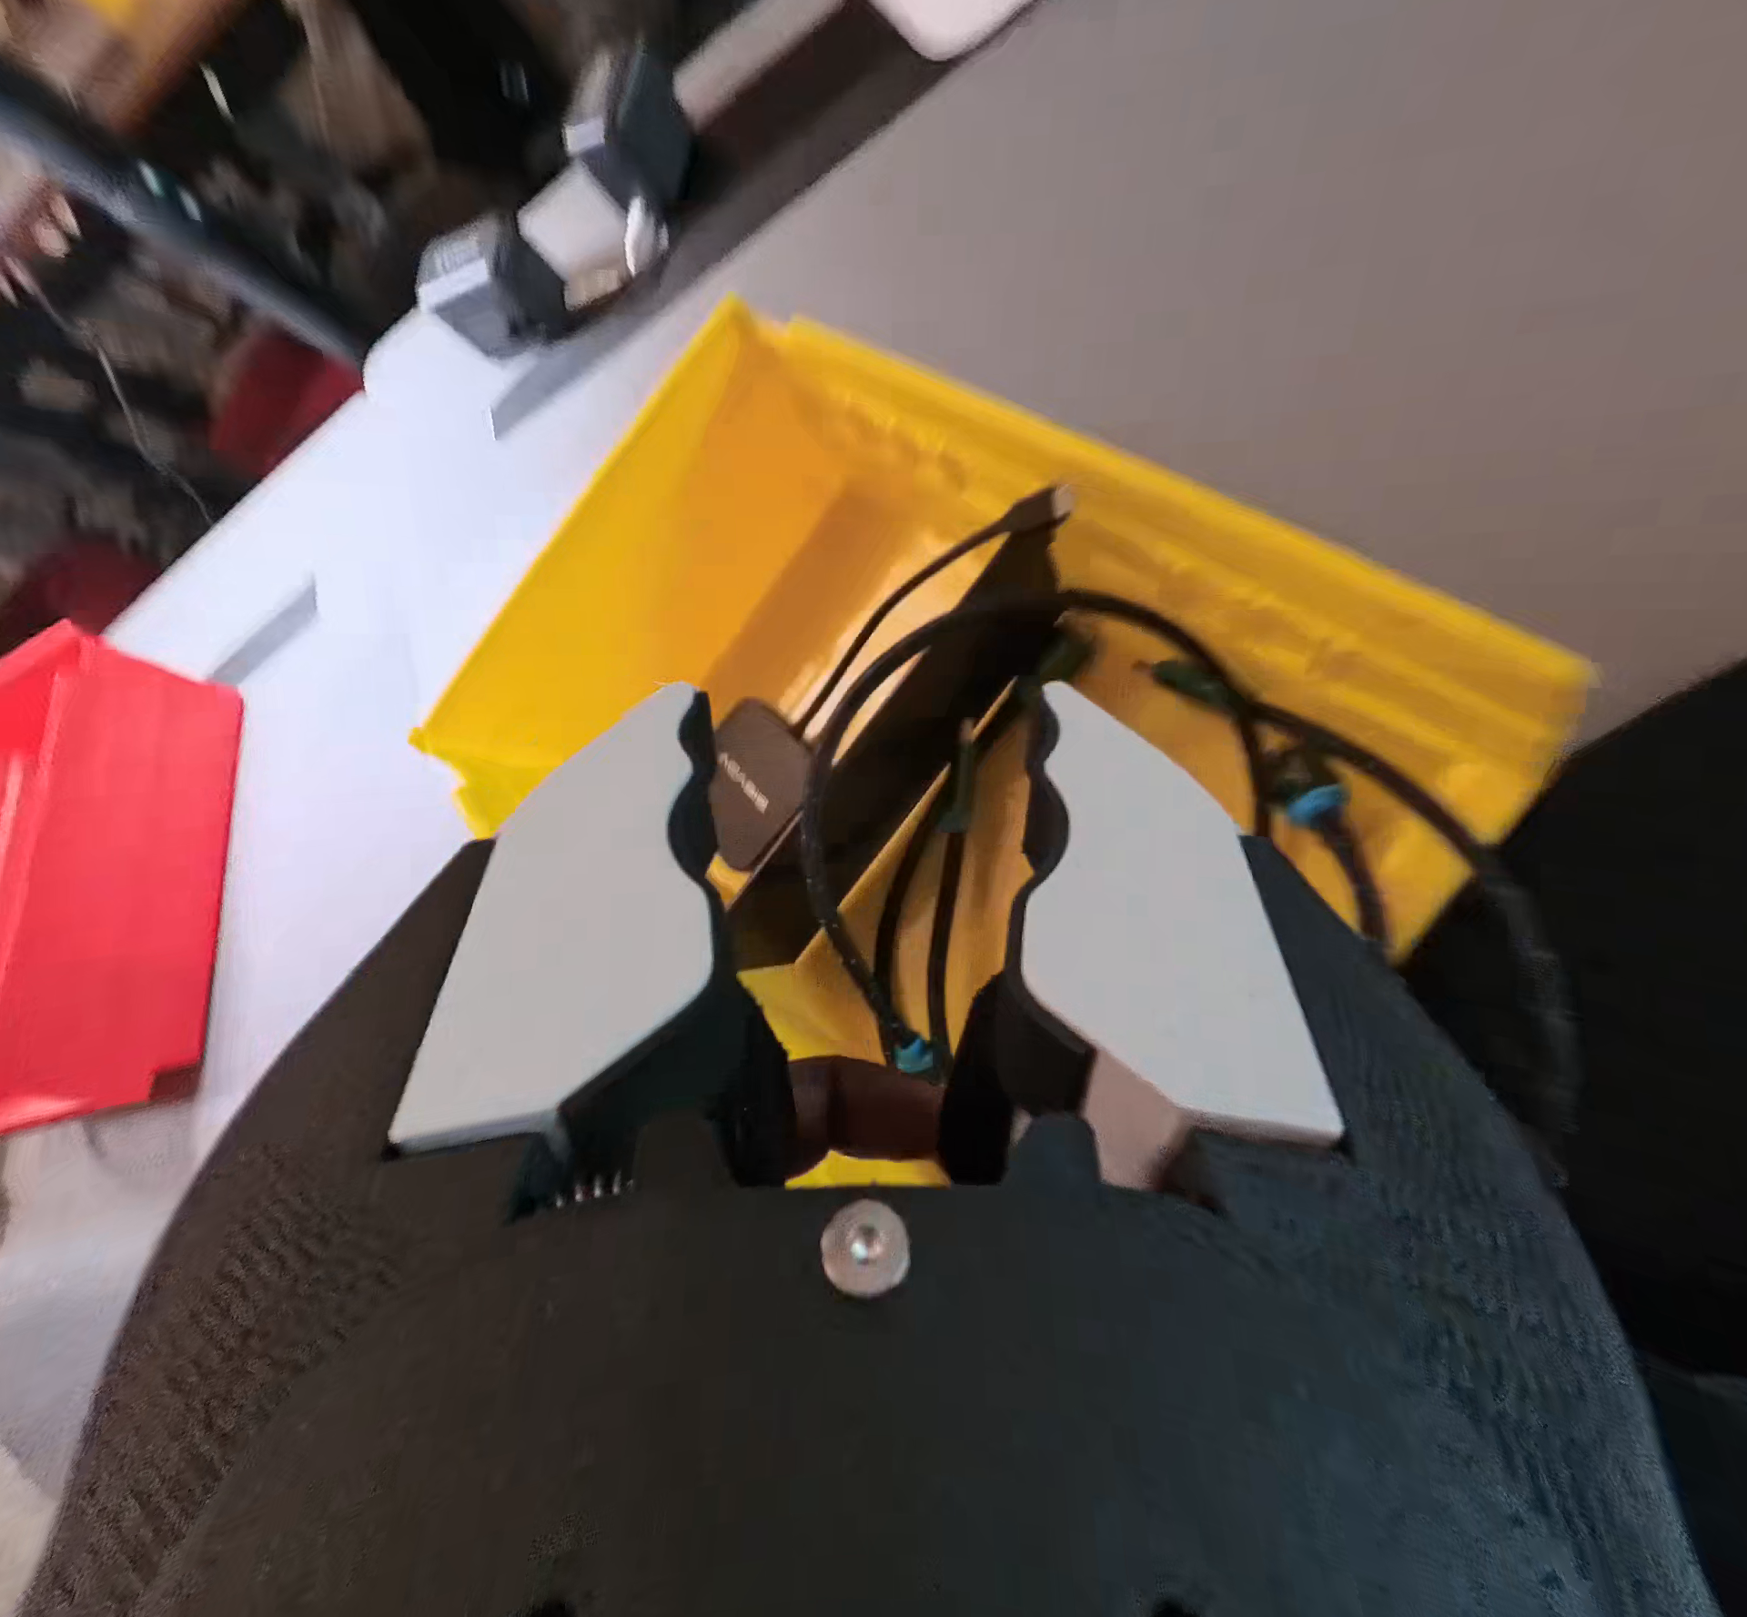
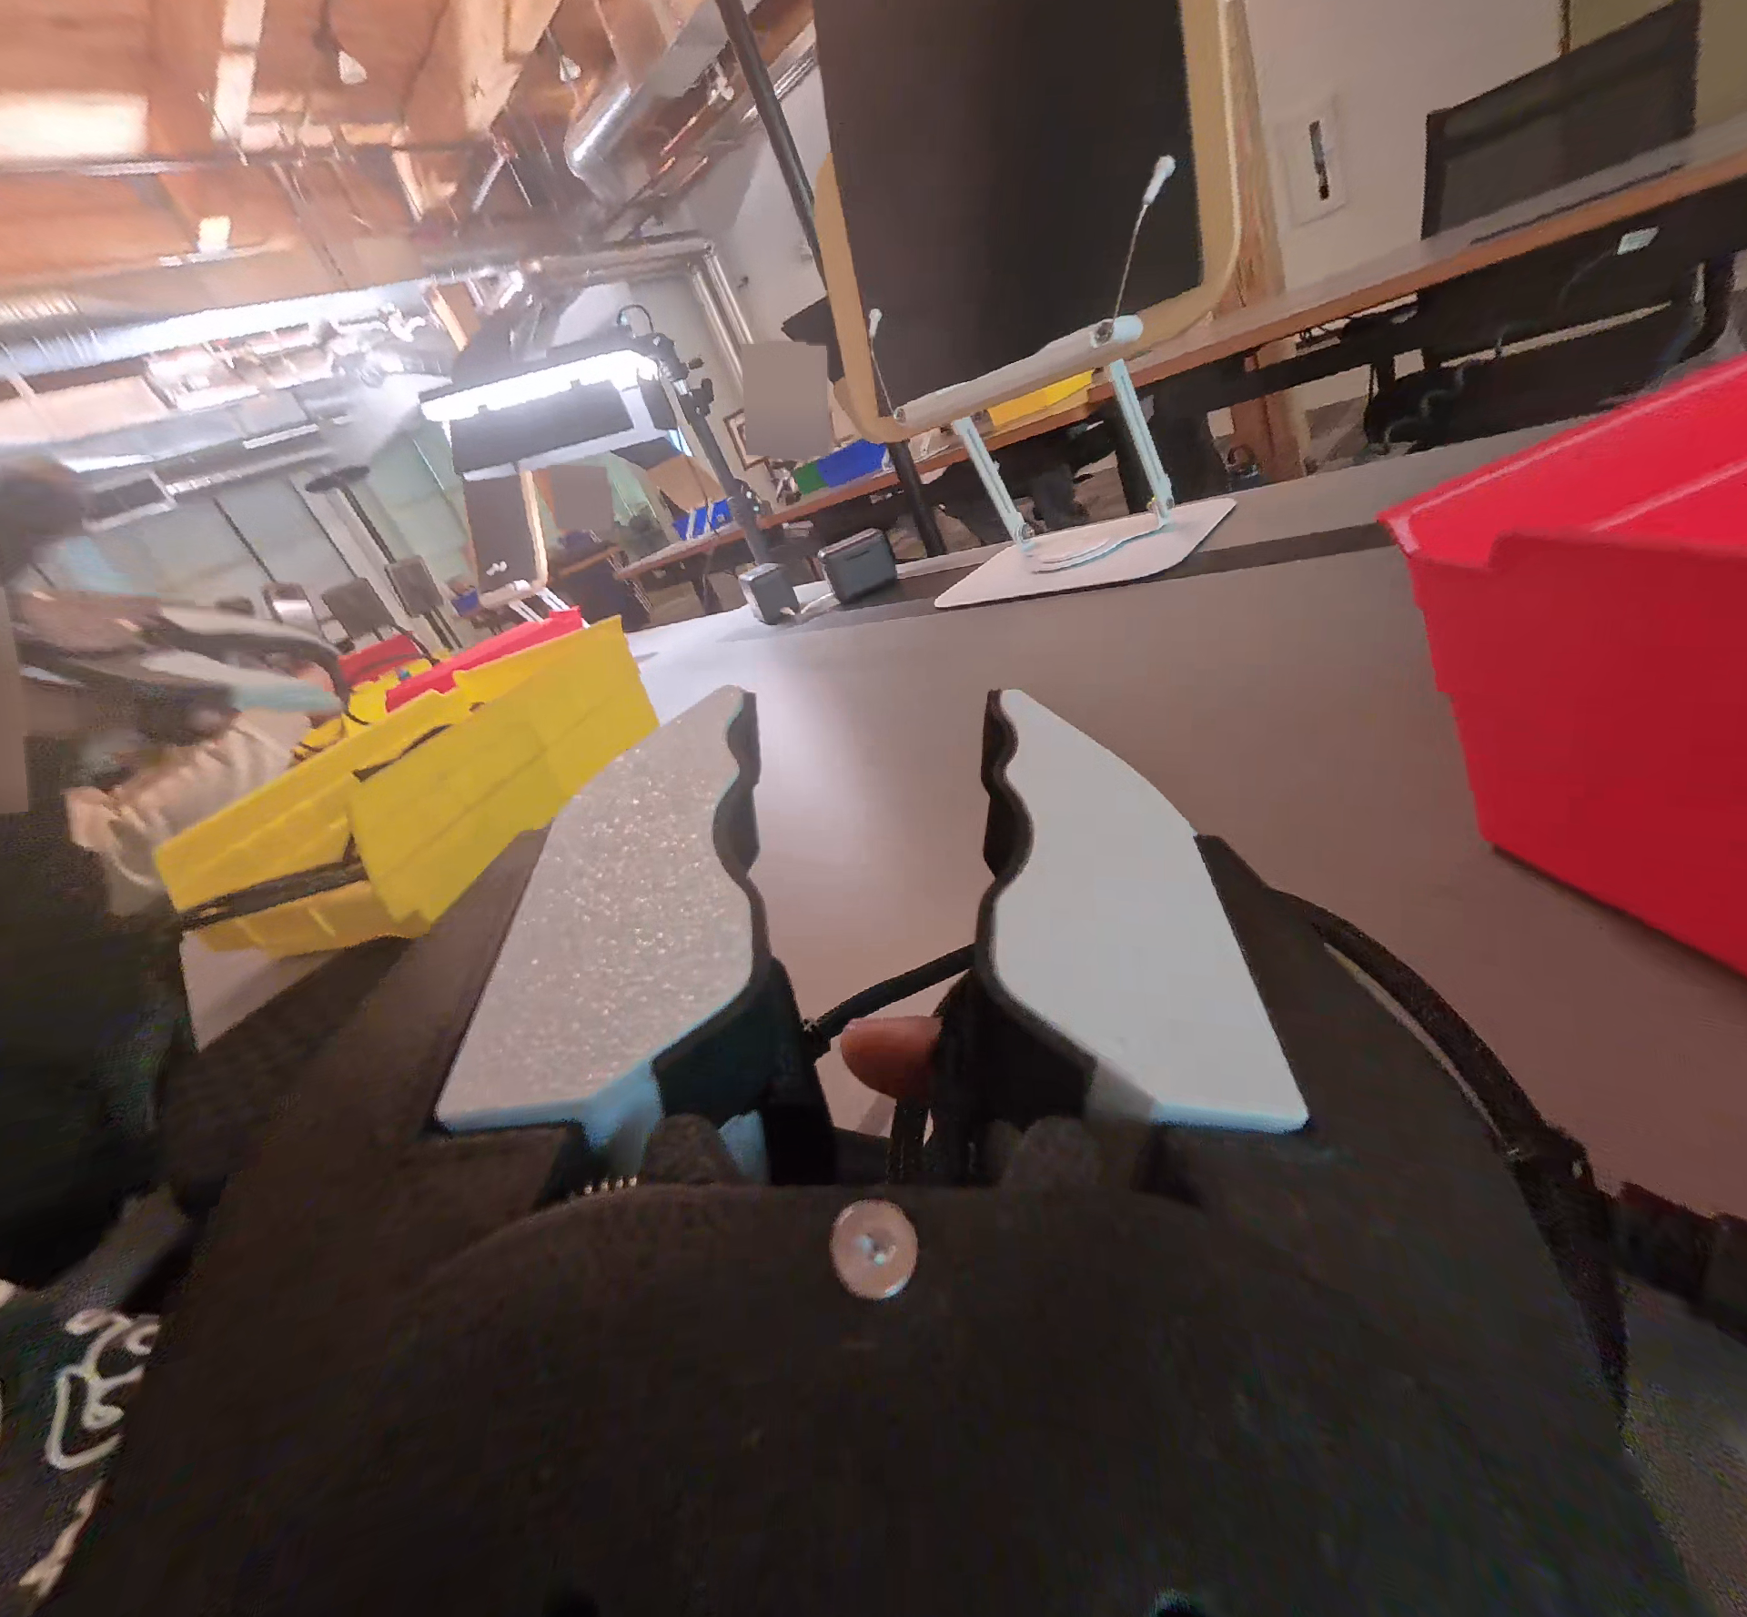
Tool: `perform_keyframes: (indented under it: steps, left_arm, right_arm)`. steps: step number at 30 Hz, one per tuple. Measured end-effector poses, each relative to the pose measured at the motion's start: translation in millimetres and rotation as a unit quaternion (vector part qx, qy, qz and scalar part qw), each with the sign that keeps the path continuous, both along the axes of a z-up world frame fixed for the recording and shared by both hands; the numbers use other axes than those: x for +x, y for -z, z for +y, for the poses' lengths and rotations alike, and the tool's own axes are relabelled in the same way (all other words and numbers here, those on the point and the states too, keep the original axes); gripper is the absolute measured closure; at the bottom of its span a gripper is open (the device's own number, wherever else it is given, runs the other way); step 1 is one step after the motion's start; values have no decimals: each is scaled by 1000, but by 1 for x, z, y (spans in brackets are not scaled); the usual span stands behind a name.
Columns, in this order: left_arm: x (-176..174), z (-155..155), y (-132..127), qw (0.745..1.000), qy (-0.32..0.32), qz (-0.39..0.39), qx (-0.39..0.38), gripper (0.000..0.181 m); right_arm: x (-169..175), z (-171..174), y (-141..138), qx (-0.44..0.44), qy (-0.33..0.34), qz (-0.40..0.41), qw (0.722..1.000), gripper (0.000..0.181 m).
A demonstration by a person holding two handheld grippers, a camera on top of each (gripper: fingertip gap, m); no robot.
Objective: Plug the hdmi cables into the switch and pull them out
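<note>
**Left tool over the bin, right tool waiting**

My left tool (image 1: 865,702) hangs over the yellow bin (image 1: 605,588), jaws apart and holding nothing. The view is smeared, so I read it loosely. Inside the bin lie the task's things: a flat black box I take for the switch (image 1: 756,792), leaning against a dark divider, and black cables (image 1: 1219,673) looped across the bin floor, with blue-ringed ends showing here and there. I cannot tell whether any cable is seated in the switch — the plugs are too blurred. The tool points straight down into the tangle, which suits reaching for the switch or a plug; I judge the task has barely begun.

My right tool (image 2: 870,702) sits low over the grey tabletop (image 2: 1229,673), jaws apart and empty, aimed at bare surface between the yellow bin (image 2: 425,796) on its left and a red bin (image 2: 1598,673) on its right. It seems parked out of the way while the left one works. A dark cord crosses behind its fingers near a fingertip of the hand holding it — I can't say what that cord belongs to.

The looped cables could snag on the bin's divider when lifted, so I'd pick one plug cleanly.
</note>
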State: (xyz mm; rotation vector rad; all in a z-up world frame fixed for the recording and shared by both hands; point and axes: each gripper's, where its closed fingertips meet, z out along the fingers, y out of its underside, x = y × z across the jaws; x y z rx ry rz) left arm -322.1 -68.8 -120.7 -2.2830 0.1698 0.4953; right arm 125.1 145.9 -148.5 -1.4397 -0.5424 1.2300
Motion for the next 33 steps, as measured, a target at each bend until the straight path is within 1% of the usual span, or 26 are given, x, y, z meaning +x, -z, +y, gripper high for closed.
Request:
perform_keyframes:
  steps: [2,4,5,6,7,8,11,13,14,16,18,20,22,24,26,27,28,29,30,31,32,33]
  left_arm:
    - [-20,2,30,999,-26,-12,-41,118]
    - [-27,1,58,997,-38,-30,-67,118]
    - [-33,-1,68,996,-50,-26,-74,119]
    - [-40,-3,74,994,-64,-5,-86,123]
    - [-45,-5,76,992,-70,22,-102,131]
    - [-45,-3,75,992,-63,39,-102,137]
    - [-41,7,66,995,-49,58,-64,151]
    - [-45,5,64,994,-59,70,-65,170]
    - [-45,4,61,994,-63,67,-58,175]
    - [-44,2,46,995,-72,64,-25,176]
    - [-45,-2,22,993,-92,72,34,176]
    - [-46,-9,-12,982,-121,94,113,177]
    - [-46,-19,-51,957,-152,122,213,178]
    - [-37,-30,-91,921,-159,127,332,181]
    - [-15,-37,-125,883,-120,90,446,181]
    - [-3,-39,-137,864,-89,63,491,181]
    - [10,-39,-146,851,-56,36,521,181]
    - [21,-36,-147,852,-21,16,522,181]
    - [28,-30,-140,869,6,5,494,181]
    - [29,-24,-127,891,14,7,453,181]
    - [21,-22,-116,908,-3,25,418,180]
    - [6,-24,-106,916,-40,52,395,170]
  right_arm:
    - [3,2,0,-13,-3,16,1000,137]
    - [5,3,-1,-18,-2,26,999,139]
    - [6,3,-1,-18,0,27,999,140]
    - [5,3,-1,-17,1,26,1000,141]
    - [5,3,-1,-15,2,23,1000,142]
    - [4,2,-1,-13,2,20,1000,142]
    - [3,1,0,-8,1,15,1000,143]
    - [4,1,-1,-7,1,17,1000,144]
    - [4,1,-1,-8,0,19,1000,144]
    - [5,0,-2,-8,-1,23,1000,145]
    - [5,0,-2,-7,-2,25,1000,145]
    - [5,-1,-2,-5,-3,24,1000,145]
    - [4,-1,-2,-2,-2,22,1000,146]
    - [3,-2,-2,1,-2,18,1000,146]
    - [2,-2,-1,4,-3,12,1000,146]
    - [1,-3,-1,6,-3,10,1000,146]
    - [1,-3,-1,8,-3,9,1000,146]
    - [1,-4,-1,10,-3,7,1000,146]
    - [1,-4,-1,12,-3,7,1000,146]
    - [1,-4,-2,14,-3,7,1000,146]
    - [1,-5,-2,15,-3,7,1000,146]
    - [1,-5,-2,16,-3,8,1000,146]
